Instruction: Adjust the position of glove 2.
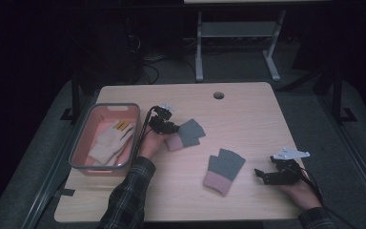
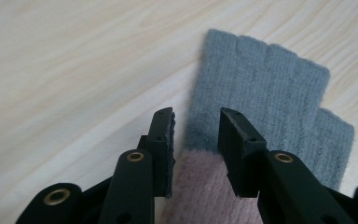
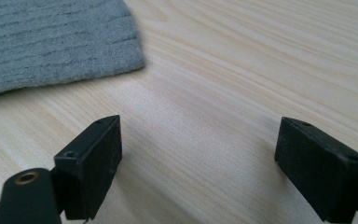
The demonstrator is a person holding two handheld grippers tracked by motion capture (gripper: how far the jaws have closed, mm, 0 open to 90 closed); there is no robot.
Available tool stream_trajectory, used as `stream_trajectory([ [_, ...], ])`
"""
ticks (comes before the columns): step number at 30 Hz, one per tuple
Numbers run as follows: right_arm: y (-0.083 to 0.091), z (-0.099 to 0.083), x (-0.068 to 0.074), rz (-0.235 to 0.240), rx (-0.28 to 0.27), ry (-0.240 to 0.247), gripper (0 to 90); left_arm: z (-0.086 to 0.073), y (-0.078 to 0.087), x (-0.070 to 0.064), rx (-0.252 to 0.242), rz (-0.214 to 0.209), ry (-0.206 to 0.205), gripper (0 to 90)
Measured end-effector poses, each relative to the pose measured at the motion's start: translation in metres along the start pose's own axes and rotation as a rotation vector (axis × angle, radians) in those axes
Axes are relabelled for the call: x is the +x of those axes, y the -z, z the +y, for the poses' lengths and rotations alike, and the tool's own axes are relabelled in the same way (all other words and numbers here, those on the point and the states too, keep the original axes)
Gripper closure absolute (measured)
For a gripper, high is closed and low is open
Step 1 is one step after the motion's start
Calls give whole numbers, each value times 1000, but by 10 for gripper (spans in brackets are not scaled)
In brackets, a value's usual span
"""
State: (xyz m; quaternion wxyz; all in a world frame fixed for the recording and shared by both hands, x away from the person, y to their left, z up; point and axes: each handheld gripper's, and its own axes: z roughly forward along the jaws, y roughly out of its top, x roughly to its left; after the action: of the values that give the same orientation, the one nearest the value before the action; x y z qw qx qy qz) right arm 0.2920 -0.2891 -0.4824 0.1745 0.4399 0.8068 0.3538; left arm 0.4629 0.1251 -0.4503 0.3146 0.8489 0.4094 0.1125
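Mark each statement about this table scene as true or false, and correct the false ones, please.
1. The left gripper is at the cuff end of a grey and pink glove. True.
2. The right gripper holds the other glove. False: its jaws stand wide apart over bare table, beside that glove.
3. The basket at the table's left contains pale gloves. True.
4. Both grey gloves lie inside the basket. False: both lie on the wooden table.
5. The left gripper's jaws are pressed fully together. False: a gap shows between them, over the glove.
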Motion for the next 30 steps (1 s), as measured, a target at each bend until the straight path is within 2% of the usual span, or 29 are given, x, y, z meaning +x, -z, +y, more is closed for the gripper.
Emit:
stream_trajectory([
  [7, 0, 0, 0, 0, 0, 0, 144, -3, -5, -2, 34, -21, -5, 665],
  [11, 0, 0, 0, 0, 0, 2, 144, -3, -2, -4, 50, -44, 2, 797],
  [13, 0, 0, 0, 0, -1, 2, 144, -4, 2, -5, 66, -59, 3, 814],
  [15, 1, -1, 0, 3, -3, 10, 180, -8, 7, -5, 64, -69, 28, 837],
  [16, 1, -1, 0, 3, -3, 10, 180, -8, 7, -5, 64, -69, 28, 841],
  [17, 2, 0, 0, 6, -1, 7, 236, -10, 10, -5, 57, -75, 38, 841],
  [18, 6, 1, 0, 31, 2, 3, 334, -11, 12, -5, 43, -82, 53, 844],
  [19, 6, 1, 0, 31, 2, 3, 334, -13, 15, -5, 34, -83, 67, 844],
  [20, 9, 4, 4, 60, -2, 12, 473, -15, 21, -6, 17, -83, 75, 846],
  [22, 12, 8, 10, 96, -12, 33, 628, -17, 27, -8, 9, -84, 77, 846],
  [23, 12, 8, 10, 96, -12, 33, 628, -17, 27, -8, 9, -84, 77, 846],
  [24, 13, 10, 13, 114, -15, 42, 702, -19, 32, -10, 1, -85, 82, 846],
  [25, 14, 13, 19, 155, -16, 46, 778, -19, 35, -11, -8, -86, 81, 847],
  [28, 11, 17, 30, 222, -11, 67, 891, -21, 43, -16, -27, -85, 68, 847],
  [30, 7, 20, 40, 272, 7, 98, 900, -22, 47, -19, -40, -85, 68, 847],
])
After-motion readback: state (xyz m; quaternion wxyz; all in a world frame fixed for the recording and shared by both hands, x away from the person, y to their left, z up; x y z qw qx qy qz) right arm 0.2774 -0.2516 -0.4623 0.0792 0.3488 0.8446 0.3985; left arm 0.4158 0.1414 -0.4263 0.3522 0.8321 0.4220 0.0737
